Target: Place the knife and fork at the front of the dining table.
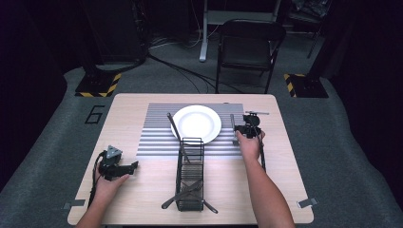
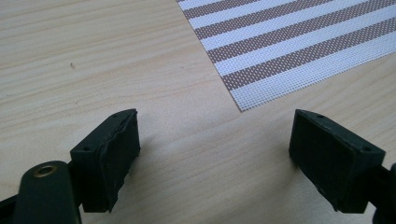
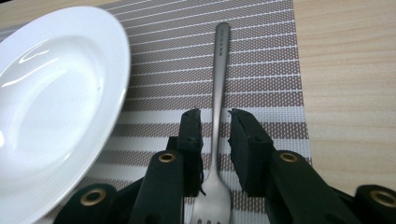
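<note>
A steel fork (image 3: 219, 70) lies flat on the striped placemat (image 3: 261, 60), right of the white plate (image 3: 51, 102), tines toward the camera. My right gripper (image 3: 215, 126) straddles the fork's neck; its pads stand a little off the metal on both sides, so it is open. In the high view, the right gripper (image 1: 247, 129) hovers at the placemat's right edge over the fork (image 1: 233, 124), beside the plate (image 1: 196, 123). My left gripper (image 1: 135, 165) rests low at the table's left front, open. Its jaws (image 2: 215, 144) span bare wood near a placemat corner (image 2: 289, 46).
A black wire cutlery basket (image 1: 190, 175) stands at the table's front middle with several utensils in it; one long utensil (image 1: 173, 126) leans out toward the plate. Another utensil (image 1: 256, 113) lies by the placemat's far right corner. A folding chair (image 1: 249, 47) stands beyond the table.
</note>
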